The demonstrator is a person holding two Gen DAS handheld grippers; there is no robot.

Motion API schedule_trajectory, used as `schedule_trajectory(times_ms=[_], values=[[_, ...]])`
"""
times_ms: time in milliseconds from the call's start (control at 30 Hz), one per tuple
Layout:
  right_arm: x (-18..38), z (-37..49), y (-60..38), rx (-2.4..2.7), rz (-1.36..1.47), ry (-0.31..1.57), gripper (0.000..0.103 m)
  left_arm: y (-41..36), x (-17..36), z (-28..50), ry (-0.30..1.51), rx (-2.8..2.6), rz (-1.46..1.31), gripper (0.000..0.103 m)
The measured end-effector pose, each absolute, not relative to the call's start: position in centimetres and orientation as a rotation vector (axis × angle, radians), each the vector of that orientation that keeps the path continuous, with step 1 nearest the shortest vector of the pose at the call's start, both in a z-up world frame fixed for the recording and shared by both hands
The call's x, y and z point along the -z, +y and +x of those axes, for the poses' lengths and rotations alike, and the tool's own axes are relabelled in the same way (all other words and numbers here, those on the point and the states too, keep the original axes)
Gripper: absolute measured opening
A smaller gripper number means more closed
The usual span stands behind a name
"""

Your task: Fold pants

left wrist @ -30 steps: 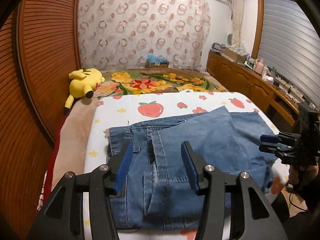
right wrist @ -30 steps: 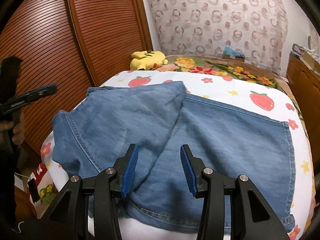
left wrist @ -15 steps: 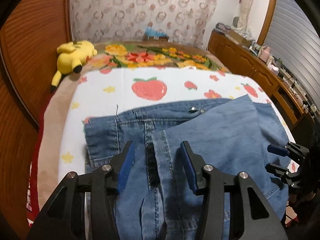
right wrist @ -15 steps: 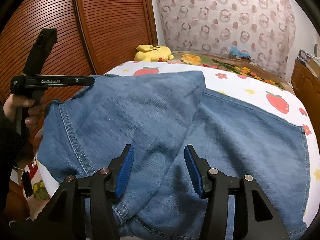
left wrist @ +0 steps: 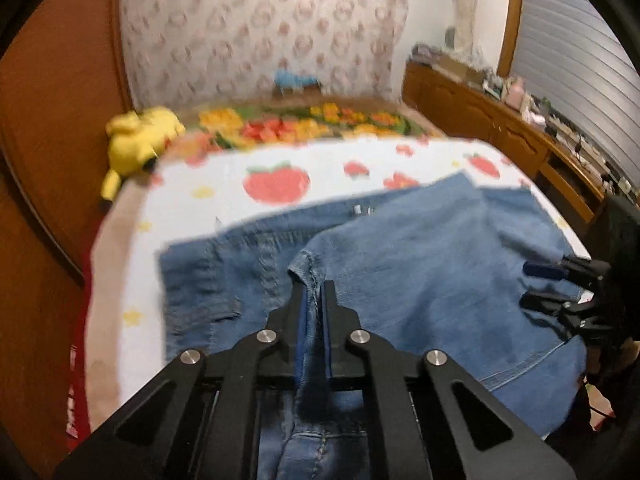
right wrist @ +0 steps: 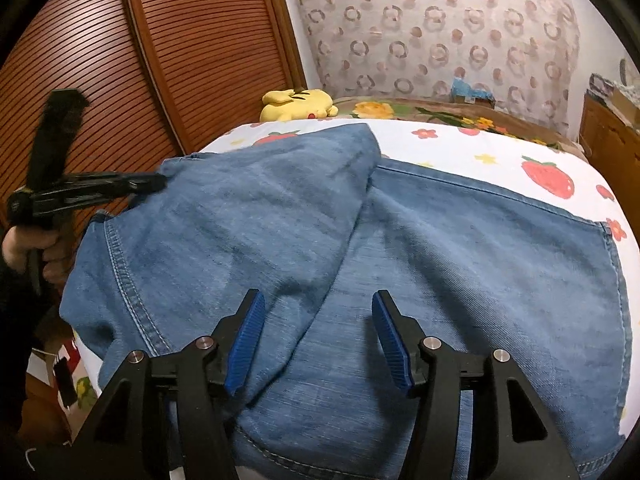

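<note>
The left gripper point(left wrist: 313, 292) is pinched tight on a fold of the pants point(left wrist: 420, 280), and blue cloth sticks up between its black fingers. The right gripper point(right wrist: 318, 344) hangs just over the pants with its blue pads point(right wrist: 246, 344) far apart and getting wider. Nothing is squeezed between them. The pants lie spread on the bed point(right wrist: 500, 152), with one part folded over the rest. A hand point(right wrist: 24, 244) at the left edge holds the other gripper. The sheet point(left wrist: 240, 176) is white with red strawberries and small flowers. Past it lies a flower blanket point(left wrist: 304, 120) and a yellow plush toy point(right wrist: 298, 104). A wooden door point(right wrist: 160, 40) stands at the side, and a curtain point(right wrist: 440, 32) with rings hangs at the back.
</note>
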State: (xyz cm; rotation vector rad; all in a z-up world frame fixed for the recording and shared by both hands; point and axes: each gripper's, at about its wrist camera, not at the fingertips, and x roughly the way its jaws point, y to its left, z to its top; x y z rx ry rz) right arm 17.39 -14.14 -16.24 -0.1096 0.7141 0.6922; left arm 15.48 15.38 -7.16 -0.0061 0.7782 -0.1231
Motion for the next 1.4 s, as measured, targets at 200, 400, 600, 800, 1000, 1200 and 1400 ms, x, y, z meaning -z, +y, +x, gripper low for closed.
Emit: schedule_trajectory(times_ms=[200, 400, 600, 800, 1000, 1200, 1400], values=[[16.5, 17.4, -14.5, -0.698, -0.091, 0.713, 0.058, 17.6, 2.0, 12.6, 0.641, 0.043, 0.013, 0.007], [16.7, 17.5, -14.5, -0.708, -0.099, 0.719, 0.058, 19.8, 0.9, 12.8, 0.658, -0.012, 0.029, 0.015], [16.6, 17.8, -14.9, -0.711, -0.098, 0.724, 0.058, 19.8, 3.7, 13.4, 0.746, -0.010, 0.032, 0.053], [16.4, 17.6, -15.0, -0.708, -0.100, 0.725, 0.058, 18.5, 6.4, 13.4, 0.809, 0.003, 0.043, 0.054], [16.0, 16.9, -15.0, -0.685, -0.113, 0.698, 0.058, 17.4, 7.7, 12.4, 0.805, 0.024, 0.023, 0.054], [14.1, 14.1, -15.2, -0.734, -0.114, 0.644, 0.058, 15.3, 7.6, 10.7, 0.763, 0.058, 0.016, 0.054], [13.6, 11.0, -14.4, -0.799, -0.149, 0.646, 0.058, 13.8, 8.4, 9.5, 0.758, 0.094, -0.007, 0.054]])
